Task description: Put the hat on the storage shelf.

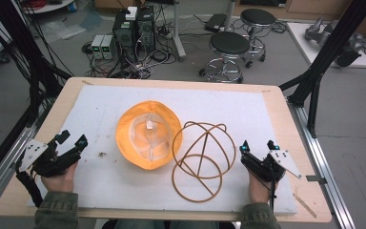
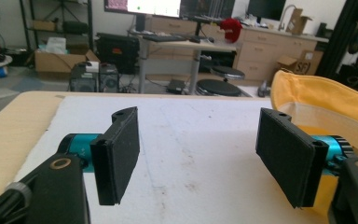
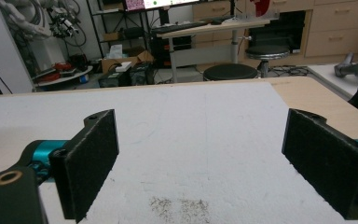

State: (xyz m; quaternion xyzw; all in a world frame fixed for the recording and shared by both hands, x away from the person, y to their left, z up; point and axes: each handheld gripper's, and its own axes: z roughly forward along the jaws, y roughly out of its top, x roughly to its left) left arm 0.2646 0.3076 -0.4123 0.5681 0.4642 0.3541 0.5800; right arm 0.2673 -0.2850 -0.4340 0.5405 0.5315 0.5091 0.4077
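Upturned yellow hat (image 1: 148, 135) touches the wire frame (image 1: 203, 159); left gripper (image 1: 72, 141) and right gripper (image 1: 257, 144) rest wide, empty, near the mat's (image 1: 248, 107) front corners.

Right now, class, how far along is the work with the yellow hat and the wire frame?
Nothing looks done yet. The yellow hat lies upside down on the white mat, and the wire frame rests beside it, touching its brim. Nothing is in hand: the left gripper and right gripper sit open at the mat's near corners, apart from both things. Reaching for and handling the hat and frame all seems left.
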